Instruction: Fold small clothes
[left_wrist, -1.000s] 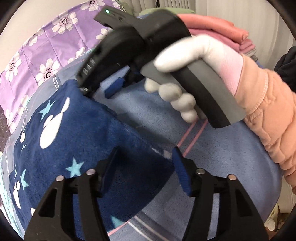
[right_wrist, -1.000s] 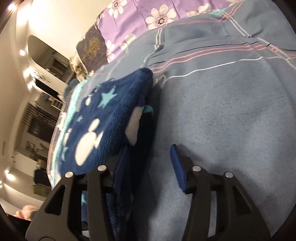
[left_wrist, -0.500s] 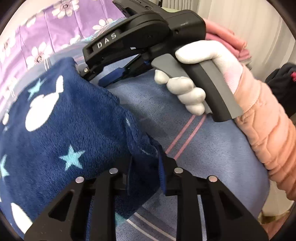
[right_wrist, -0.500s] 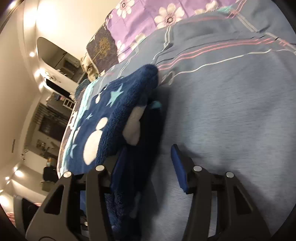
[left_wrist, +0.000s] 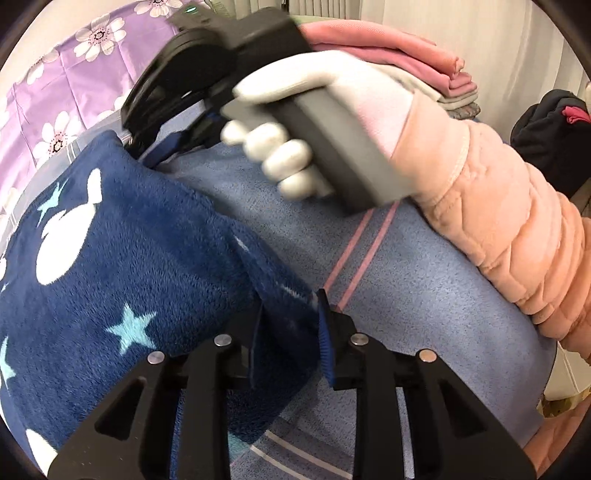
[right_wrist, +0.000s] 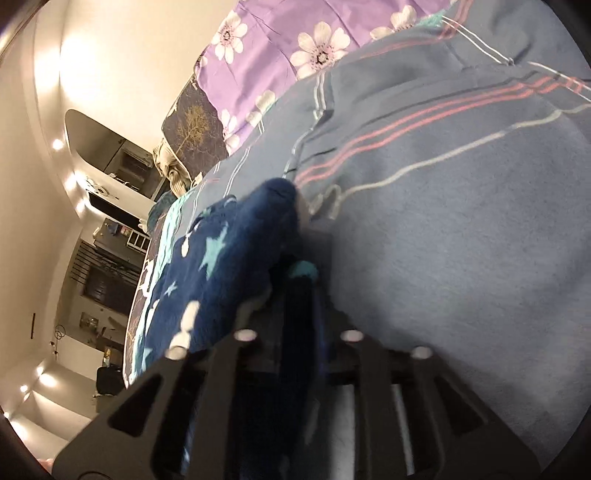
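Observation:
A navy fleece garment (left_wrist: 122, 266) with white shapes and light-blue stars lies folded on the blue-grey bedspread (left_wrist: 424, 295). My left gripper (left_wrist: 290, 325) is shut on its near right corner. My right gripper (left_wrist: 159, 147), held by a white-gloved hand (left_wrist: 295, 122) at the top of the left wrist view, grips the far corner. In the right wrist view the right gripper (right_wrist: 304, 295) is shut on the garment's edge (right_wrist: 229, 258), with blue fabric pinched between its fingers.
A stack of folded pink and grey clothes (left_wrist: 413, 62) sits at the back right. A purple flowered sheet (left_wrist: 66, 81) lies at the back left. A dark garment (left_wrist: 554, 136) lies at the far right. A peach quilted sleeve (left_wrist: 509, 229) crosses the right side.
My right gripper closed from open onto the garment's far edge. My left gripper, which closed on the near corner earlier, still holds it. Both corners have lifted slightly.

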